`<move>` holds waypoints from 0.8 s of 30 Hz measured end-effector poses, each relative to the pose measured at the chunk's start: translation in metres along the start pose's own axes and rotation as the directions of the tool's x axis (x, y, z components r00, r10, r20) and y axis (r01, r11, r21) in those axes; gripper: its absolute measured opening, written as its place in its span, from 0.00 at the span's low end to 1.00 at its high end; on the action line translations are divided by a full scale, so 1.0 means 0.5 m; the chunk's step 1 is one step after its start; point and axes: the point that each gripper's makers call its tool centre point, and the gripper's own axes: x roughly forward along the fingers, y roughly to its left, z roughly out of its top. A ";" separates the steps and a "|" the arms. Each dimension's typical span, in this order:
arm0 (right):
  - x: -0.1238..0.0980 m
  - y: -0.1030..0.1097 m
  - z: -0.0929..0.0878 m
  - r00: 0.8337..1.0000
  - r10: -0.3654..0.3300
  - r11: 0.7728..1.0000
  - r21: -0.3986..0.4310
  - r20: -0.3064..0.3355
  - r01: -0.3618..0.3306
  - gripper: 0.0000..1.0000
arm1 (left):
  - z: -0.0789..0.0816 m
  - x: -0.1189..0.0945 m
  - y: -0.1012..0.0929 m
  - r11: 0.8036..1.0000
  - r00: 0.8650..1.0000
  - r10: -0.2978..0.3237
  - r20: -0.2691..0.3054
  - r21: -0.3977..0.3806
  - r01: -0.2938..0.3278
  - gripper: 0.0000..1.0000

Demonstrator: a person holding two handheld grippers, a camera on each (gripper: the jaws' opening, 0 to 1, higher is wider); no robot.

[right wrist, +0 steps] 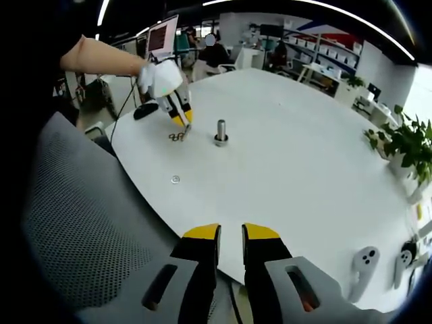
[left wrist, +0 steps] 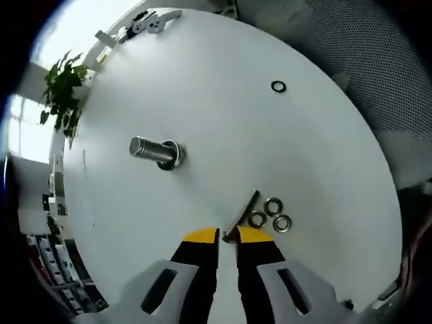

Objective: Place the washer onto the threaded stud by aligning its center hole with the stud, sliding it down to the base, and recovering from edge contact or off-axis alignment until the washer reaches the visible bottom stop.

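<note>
In the left gripper view, the left gripper [left wrist: 228,236] has its yellow-tipped jaws nearly together on a washer [left wrist: 247,210] held on edge, which shows as a thin dark sliver just above the tips. Three more spare washers [left wrist: 270,214] lie flat just beside that sliver, on the side away from the threaded stud [left wrist: 155,151]. The stud stands near the middle of the white surface [left wrist: 223,121], apart from the jaws, with what looks like a nut or washer already at its base. A single washer [left wrist: 278,86] lies alone, well apart from the stud.

The likely trouble: a washer pinched by its rim may tilt, so its hole meets the threads off-axis and catches on an edge instead of sliding to the base. It may also slip from so thin a hold.

In the right gripper view, the right gripper [right wrist: 231,236] hangs past the near edge of the surface with its jaws slightly apart and nothing between them, far from the stud [right wrist: 221,131]. The left gripper [right wrist: 181,119] tips down beside the stud, over the spare washers [right wrist: 177,137]. A mesh chair back [right wrist: 81,216] sits near; two controllers [right wrist: 368,260] rest at the far edge, a plant [right wrist: 405,145] beyond, office desks behind.
</note>
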 end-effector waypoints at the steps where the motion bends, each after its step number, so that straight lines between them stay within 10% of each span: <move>1: 0.000 0.000 0.000 1.000 0.000 1.000 0.001 0.000 0.000 0.15 | -0.002 0.004 -0.002 1.000 1.000 -0.006 -0.014 0.029 0.006 0.07; 14: 0.000 0.002 0.000 1.000 0.006 1.000 0.009 0.000 -0.006 0.15 | -0.010 0.035 -0.018 0.974 0.993 -0.068 -0.099 0.207 0.087 0.05; 24: 0.000 0.001 -0.001 1.000 0.001 1.000 0.010 -0.002 -0.001 0.15 | -0.014 0.030 -0.013 0.999 0.998 -0.054 -0.039 -0.001 0.054 0.04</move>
